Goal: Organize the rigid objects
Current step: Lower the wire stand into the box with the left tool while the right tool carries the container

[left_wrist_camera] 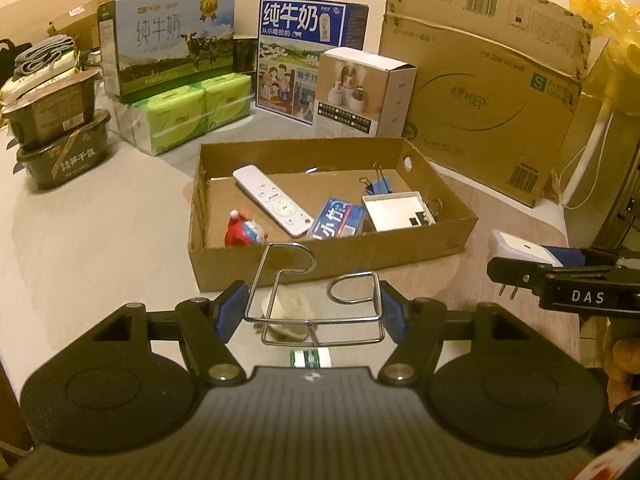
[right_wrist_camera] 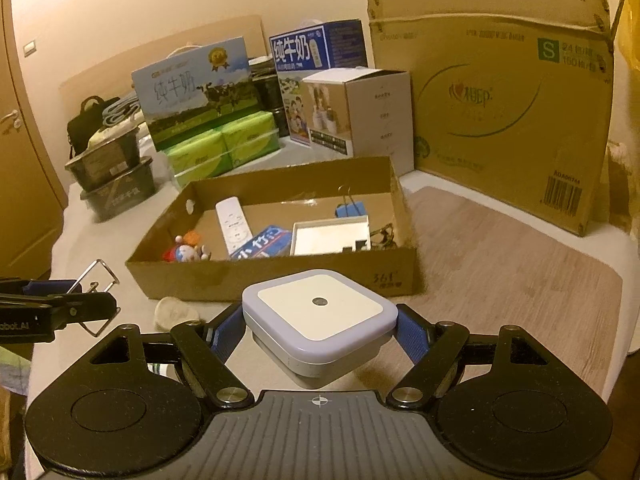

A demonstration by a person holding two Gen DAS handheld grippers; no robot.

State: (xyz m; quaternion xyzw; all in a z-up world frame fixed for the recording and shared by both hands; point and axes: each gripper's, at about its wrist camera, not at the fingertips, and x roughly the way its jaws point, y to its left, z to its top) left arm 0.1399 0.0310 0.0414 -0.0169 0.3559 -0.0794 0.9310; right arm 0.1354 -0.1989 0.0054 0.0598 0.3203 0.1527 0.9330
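Left wrist view shows the left claw (left_wrist_camera: 312,312) clamped on a bent wire rack (left_wrist_camera: 316,300), its blue pads pressing the wire loops from both sides, the rack held clear of the tabletop (left_wrist_camera: 100,248) just short of the cardboard tray (left_wrist_camera: 332,260). Right wrist view shows the right claw (right_wrist_camera: 320,336) clamped on a square white night light (right_wrist_camera: 320,312), also held in the air in front of the tray's near wall; from the left view its plug prongs hang below the body.

The tray already holds a remote (left_wrist_camera: 272,204), a small toy figure (left_wrist_camera: 240,232), a blue packet (left_wrist_camera: 340,220), a white box (left_wrist_camera: 396,210) and a binder clip (left_wrist_camera: 380,186).

The step in hand, as I judge it, is carrying both things over the near wall and setting them inside. To do it well, each should clear the wall before moving forward, since the rack's lower loops and the prongs could catch the cardboard edge. Bare floor shows at the tray's left end beyond the toy, which suits the rack; the night light has less room, so lower it before letting go. A pale lump (right_wrist_camera: 176,314) lies on the tabletop below the claws.
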